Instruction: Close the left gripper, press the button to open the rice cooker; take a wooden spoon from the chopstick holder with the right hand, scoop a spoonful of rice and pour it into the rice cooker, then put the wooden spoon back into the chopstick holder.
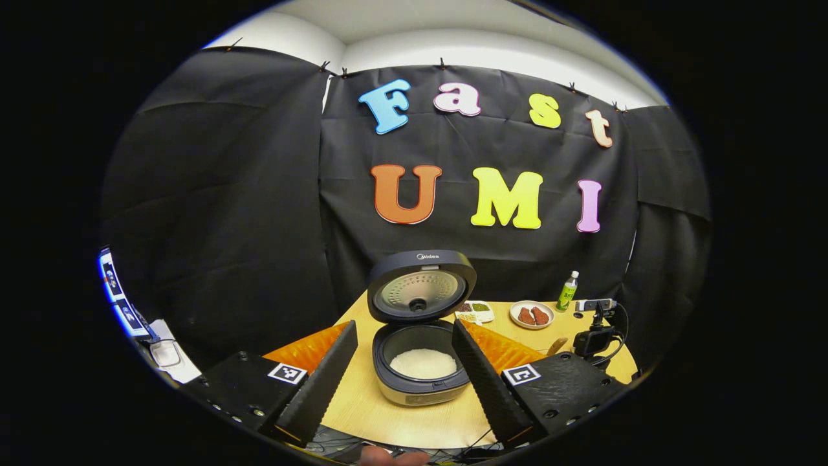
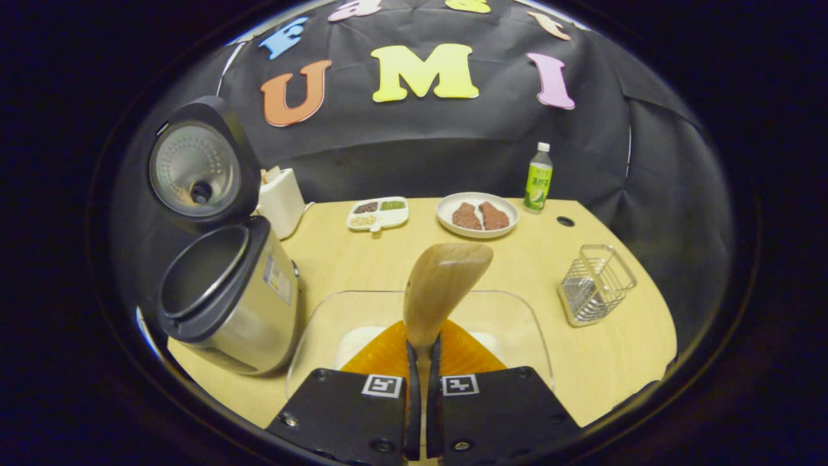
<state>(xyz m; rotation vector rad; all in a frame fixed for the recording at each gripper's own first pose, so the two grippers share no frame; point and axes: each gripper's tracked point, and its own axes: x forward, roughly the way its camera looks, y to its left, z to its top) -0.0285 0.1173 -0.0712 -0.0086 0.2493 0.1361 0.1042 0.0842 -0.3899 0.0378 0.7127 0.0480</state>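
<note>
Right claw (image 2: pixel 422 362) — wooden spoon (image 2: pixel 440 285) clamped, bowl forward.

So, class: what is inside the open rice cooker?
White rice lies in the rice cooker, seen from the left gripper view. From the right gripper view the rim hides the pot's bottom.

Even overhead light lit the table (image 2: pixel 601 362) brightly with soft shadows, the cloth wall (image 1: pixel 246 194) stayed dim, mild glare sat on the cooker (image 2: pixel 259 317) side, and fisheye bending curved and softened all edges.
</note>
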